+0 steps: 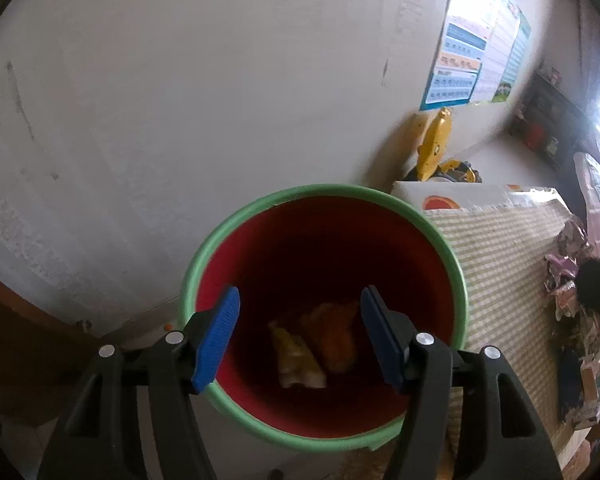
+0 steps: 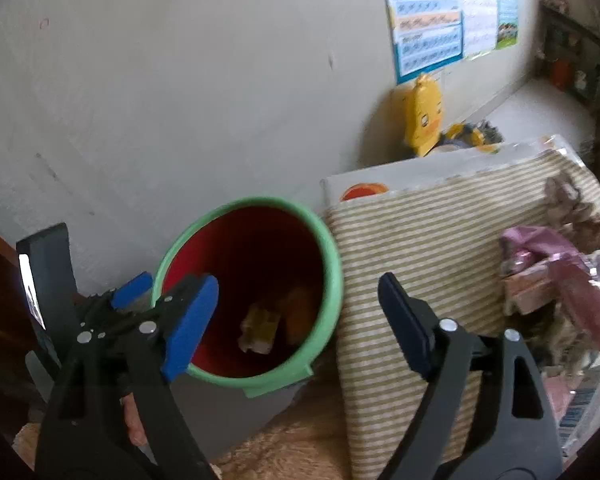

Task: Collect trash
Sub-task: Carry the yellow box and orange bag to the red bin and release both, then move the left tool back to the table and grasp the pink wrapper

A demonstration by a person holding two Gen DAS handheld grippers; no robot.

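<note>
Both our tongs empty, jaws apart — left gripper [image 1: 300,340] over the bin [image 1: 204,248], wrappers [image 1: 312,348] inside. Next, we judge: right gripper [image 2: 296,320] reaches the trash pile [image 2: 556,280] on the striped mat [image 2: 420,248].

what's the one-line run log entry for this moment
left hand-held gripper: open over bin, empty | right hand-held gripper: open, empty | wrappers: in bin | trash pile: on striped cloth
</note>
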